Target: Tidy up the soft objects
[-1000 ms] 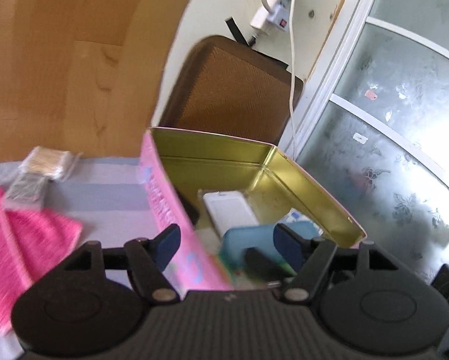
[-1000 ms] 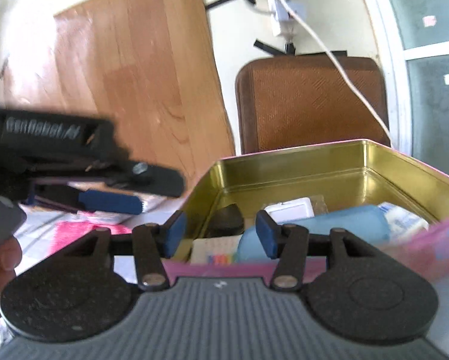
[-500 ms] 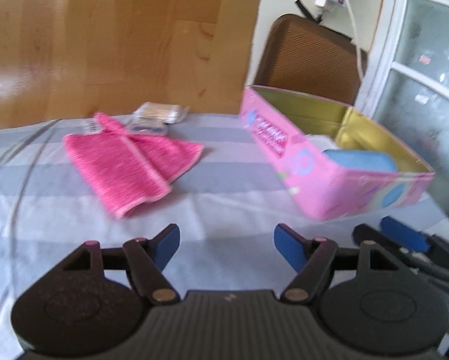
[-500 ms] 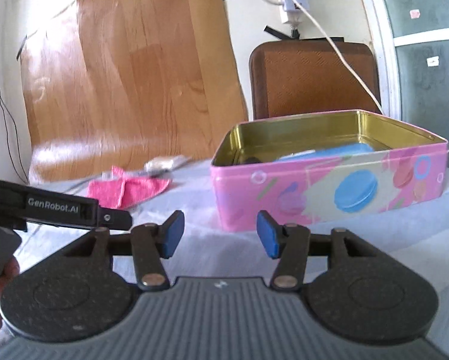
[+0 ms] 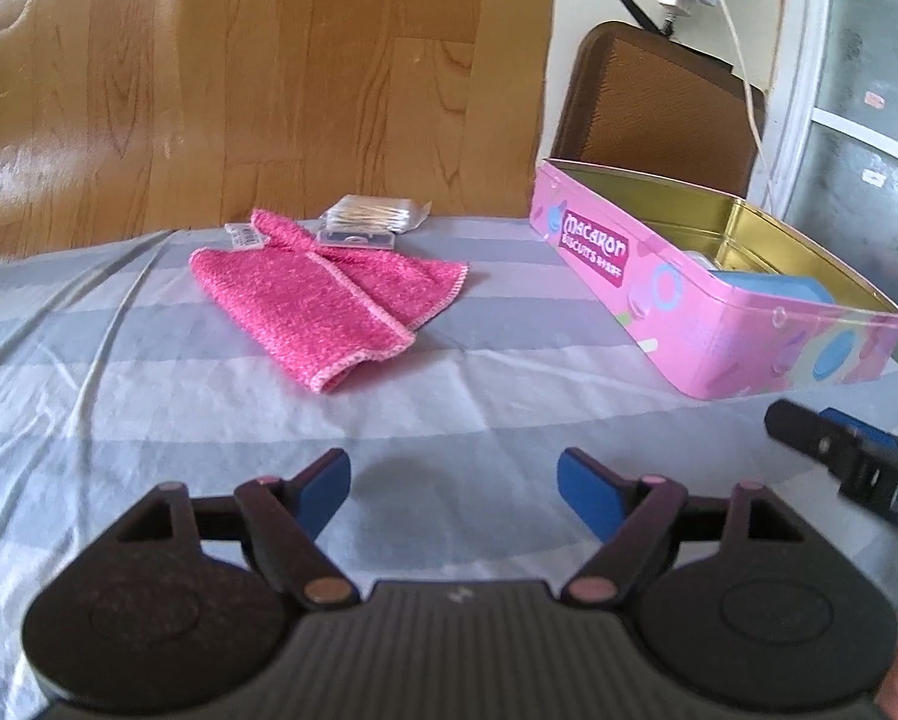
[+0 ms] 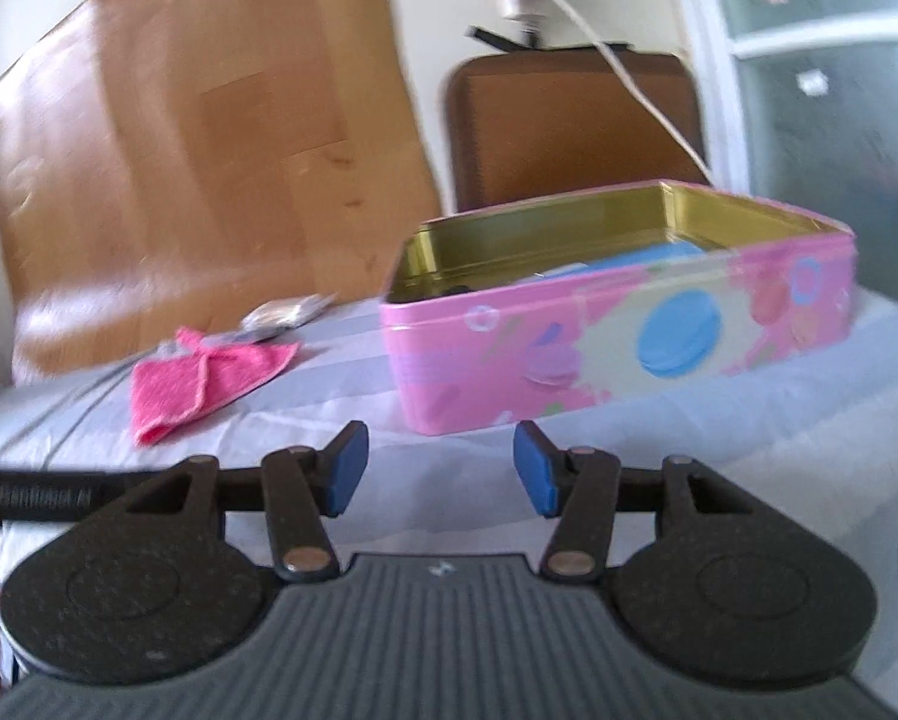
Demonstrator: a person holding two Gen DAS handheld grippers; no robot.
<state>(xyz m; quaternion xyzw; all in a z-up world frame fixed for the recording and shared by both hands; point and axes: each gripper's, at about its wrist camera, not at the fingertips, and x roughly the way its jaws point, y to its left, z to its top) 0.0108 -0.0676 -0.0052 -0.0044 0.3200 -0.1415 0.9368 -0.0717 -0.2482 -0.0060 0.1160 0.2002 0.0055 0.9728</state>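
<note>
From the left wrist, the left gripper hung empty, jaws spread, over the striped sheet; the folded pink terry cloth lay ahead and slightly left, long axis running from far-left to near-right. From the right wrist — blurred — the right gripper, also spread and empty, faced the open pink macaron tin; the cloth lay well left, so the left hand seemed nearer.
</note>
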